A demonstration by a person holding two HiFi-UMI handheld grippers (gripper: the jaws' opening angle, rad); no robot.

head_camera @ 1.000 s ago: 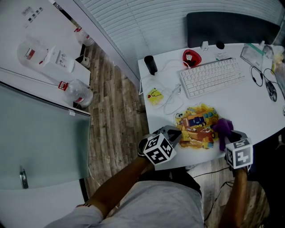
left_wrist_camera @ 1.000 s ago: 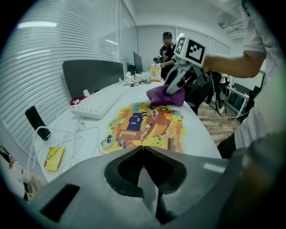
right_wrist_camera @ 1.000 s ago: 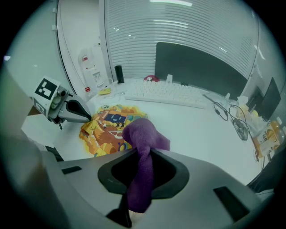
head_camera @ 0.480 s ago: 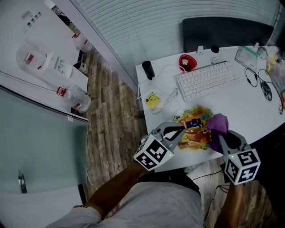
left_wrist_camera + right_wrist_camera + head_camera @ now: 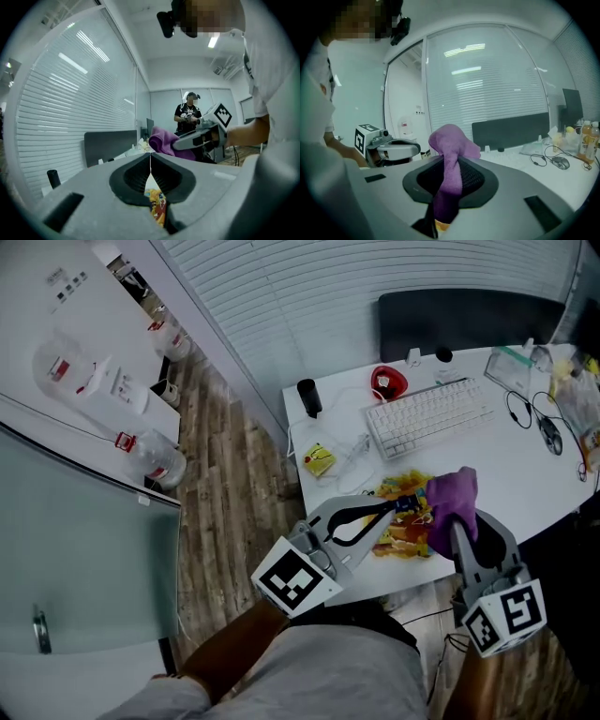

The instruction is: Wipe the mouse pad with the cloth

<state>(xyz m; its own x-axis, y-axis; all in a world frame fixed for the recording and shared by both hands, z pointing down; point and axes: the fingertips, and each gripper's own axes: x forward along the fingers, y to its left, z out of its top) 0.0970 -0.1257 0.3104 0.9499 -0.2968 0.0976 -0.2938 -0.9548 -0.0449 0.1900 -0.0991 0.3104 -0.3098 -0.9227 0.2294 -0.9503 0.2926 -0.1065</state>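
Cloth (image 5: 450, 507) raised above mouse pad (image 5: 405, 538), keyboard (image 5: 427, 416) beyond

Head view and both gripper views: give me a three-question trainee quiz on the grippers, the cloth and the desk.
1. True or false: the right gripper is shut on the purple cloth.
2. What lies just beyond the cartoon-print mouse pad on the desk? A) white keyboard B) laptop C) plate
3. Fill in: the left gripper's jaws are ____.
Key: 1 true; 2 A; 3 together.
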